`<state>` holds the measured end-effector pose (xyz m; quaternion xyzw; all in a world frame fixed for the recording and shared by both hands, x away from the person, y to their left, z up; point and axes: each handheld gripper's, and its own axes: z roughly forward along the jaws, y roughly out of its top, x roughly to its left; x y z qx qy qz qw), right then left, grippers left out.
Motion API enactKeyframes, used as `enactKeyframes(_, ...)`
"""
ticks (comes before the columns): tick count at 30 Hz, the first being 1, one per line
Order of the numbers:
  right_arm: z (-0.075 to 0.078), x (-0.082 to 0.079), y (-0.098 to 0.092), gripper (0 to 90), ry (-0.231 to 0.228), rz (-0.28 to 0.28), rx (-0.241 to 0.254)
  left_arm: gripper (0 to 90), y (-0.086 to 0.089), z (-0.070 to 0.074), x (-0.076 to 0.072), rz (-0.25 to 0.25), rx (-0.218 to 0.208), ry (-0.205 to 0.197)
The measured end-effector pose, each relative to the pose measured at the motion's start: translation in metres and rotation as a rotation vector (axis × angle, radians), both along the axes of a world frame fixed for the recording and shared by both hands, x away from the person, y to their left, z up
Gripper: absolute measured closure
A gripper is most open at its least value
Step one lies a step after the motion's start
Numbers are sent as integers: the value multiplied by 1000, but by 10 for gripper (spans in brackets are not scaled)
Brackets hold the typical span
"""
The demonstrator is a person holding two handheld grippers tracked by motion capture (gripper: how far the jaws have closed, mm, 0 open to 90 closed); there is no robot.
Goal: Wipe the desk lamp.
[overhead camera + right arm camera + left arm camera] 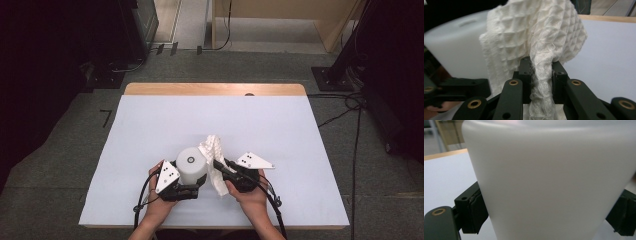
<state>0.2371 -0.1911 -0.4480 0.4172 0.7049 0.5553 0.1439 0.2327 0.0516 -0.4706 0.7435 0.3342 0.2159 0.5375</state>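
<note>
White waffle cloth (534, 37) pinched in right tool (220, 167), left tool (192, 189) clamps white cup (192, 165) at frame ctr; hard wiping could tip cup, w/ cloth slipping.

white table (150, 125), grey floor (60, 150), floor cables (350, 105)

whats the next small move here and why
Probably bring the right tool a little closer so the waffle-weave cloth presses on the side of the white container. The left tool grips the container at both sides, and the cloth, pinched in the right tool, hangs right beside it, seemingly ready for wiping.
</note>
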Motion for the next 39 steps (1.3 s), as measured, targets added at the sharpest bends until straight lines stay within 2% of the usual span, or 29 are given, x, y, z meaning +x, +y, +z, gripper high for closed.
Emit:
enactKeyframes(3,0,1,-5,758,5,-15,4,84,-1,-7,2,26,46,-12)
enactKeyframes(7,0,2,-6,758,2,-18,4,84,-2,-15,4,38,95,-3)
enactKeyframes(8,0,2,-6,757,2,-18,4,83,-1,-16,4,43,82,-6)
enactKeyframes(11,0,2,-6,758,-1,-19,1,73,1,-15,4,62,68,22)
enactKeyframes(13,-1,2,-7,758,3,-21,0,2,2,-14,4,82,66,47)
enactKeyframes(17,0,2,-7,758,0,-20,-2,0,-4,-12,-7,180,60,47)
enactKeyframes(20,-1,3,-6,758,4,-19,-2,0,-14,-11,-11,241,76,23)
enactKeyframes(21,-2,3,-6,758,7,-19,1,0,-15,-11,-9,252,89,36)
enactKeyframes(23,-3,3,-6,758,10,-18,0,15,-15,-13,-6,251,78,76)
enactKeyframes(25,-4,4,-5,757,13,-18,6,45,-14,-13,-8,245,71,71)
enactKeyframes(26,-3,4,-5,758,13,-18,9,83,-15,-11,-9,257,83,68)
enactKeyframes(28,0,3,-5,758,10,-14,21,84,-14,-10,-8,235,73,82)
enactKeyframes(31,7,0,-5,757,-11,-8,30,85,-3,-6,-3,126,-5,124)
enactKeyframes(36,23,-7,-4,756,-65,20,58,85,-1,8,-5,-23,-39,118)
enactKeyframes(39,26,-9,1,755,-76,42,56,85,-3,12,-8,-79,-55,108)
